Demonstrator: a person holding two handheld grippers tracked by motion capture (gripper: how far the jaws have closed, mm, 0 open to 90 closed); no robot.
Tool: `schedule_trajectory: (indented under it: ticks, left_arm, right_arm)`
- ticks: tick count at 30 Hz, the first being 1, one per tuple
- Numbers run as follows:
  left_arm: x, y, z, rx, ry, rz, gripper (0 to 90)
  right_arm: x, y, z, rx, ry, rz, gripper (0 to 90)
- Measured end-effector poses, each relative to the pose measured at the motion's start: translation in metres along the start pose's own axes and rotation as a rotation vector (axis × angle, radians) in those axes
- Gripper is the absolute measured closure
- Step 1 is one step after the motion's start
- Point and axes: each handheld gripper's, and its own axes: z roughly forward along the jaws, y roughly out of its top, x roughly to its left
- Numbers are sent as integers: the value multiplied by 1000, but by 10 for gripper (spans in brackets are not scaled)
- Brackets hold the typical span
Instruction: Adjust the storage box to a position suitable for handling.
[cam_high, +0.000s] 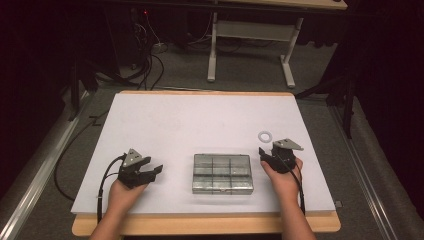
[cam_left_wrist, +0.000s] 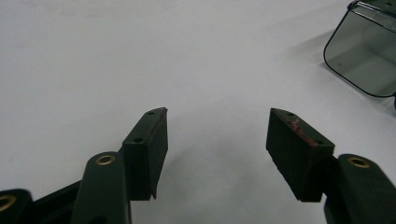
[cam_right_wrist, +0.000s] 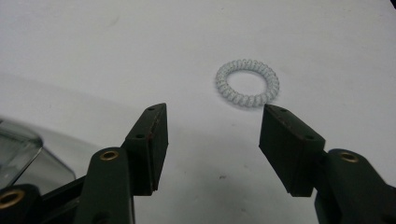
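A white spiral hair tie (cam_high: 265, 135) lies flat on the white table top, to the right of and beyond a clear plastic compartment box (cam_high: 222, 173). My right gripper (cam_high: 270, 151) hovers just short of the tie, open with nothing between its pads. In the right gripper view the hair tie (cam_right_wrist: 247, 83) sits a little beyond the right gripper (cam_right_wrist: 212, 135), slightly right of the gap. My left gripper (cam_high: 152, 168) is open to the left of the box with bare table between its pads; in the left gripper view the left gripper (cam_left_wrist: 217, 135) points at empty surface.
The box lid looks closed, with several compartments under it. A corner of the box (cam_left_wrist: 364, 56) is at the upper right of the left gripper view, and another corner of the box (cam_right_wrist: 18, 149) at the lower left of the right gripper view. The white board (cam_high: 200, 115) rests on a wooden table.
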Motion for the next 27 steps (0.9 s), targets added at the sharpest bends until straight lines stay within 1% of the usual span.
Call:
schedule_trajectory:
  ticks: [1,2,4,7,9,10,15,18,20,21,22,24,27]
  left_arm:
    - [0,0,0,-2,0,-1,393]
    - [0,0,0,-2,0,-1,393]
    - [0,0,0,-10,-5,-7,392]
    - [1,-1,0,-13,-8,-16,383]
    - [2,-1,-1,-14,-12,-27,381]
    - [2,-1,-1,-16,-13,-29,381]
    - [2,-1,-1,-19,-10,-24,382]
    - [0,-1,-1,-24,-6,-15,382]
    - [0,-1,-1,-23,-4,-12,382]
    - [0,-1,-1,-23,-5,-12,382]
    - [0,-1,-1,-23,-6,-12,383]
    - [0,-1,-1,-25,-6,-11,383]
    - [0,-1,-1,-27,-7,-11,383]
  right_arm:
    - [-3,3,5,8,1,11,434]
    - [-3,3,5,8,1,11,434]
    - [-6,7,10,14,2,28,438]
    - [-10,13,16,15,-3,35,450]
    - [-12,17,20,18,-17,33,465]
    - [-14,19,22,19,-16,40,467]
    - [-20,25,31,27,-18,65,479]
    - [-22,27,37,41,-22,63,493]
    - [-24,30,40,51,-25,53,512]
    - [-25,32,41,47,-27,53,521]
    - [-26,33,42,44,-27,63,533]
    - [-29,37,47,65,-28,56,536]
    - [-31,41,52,64,-41,57,551]
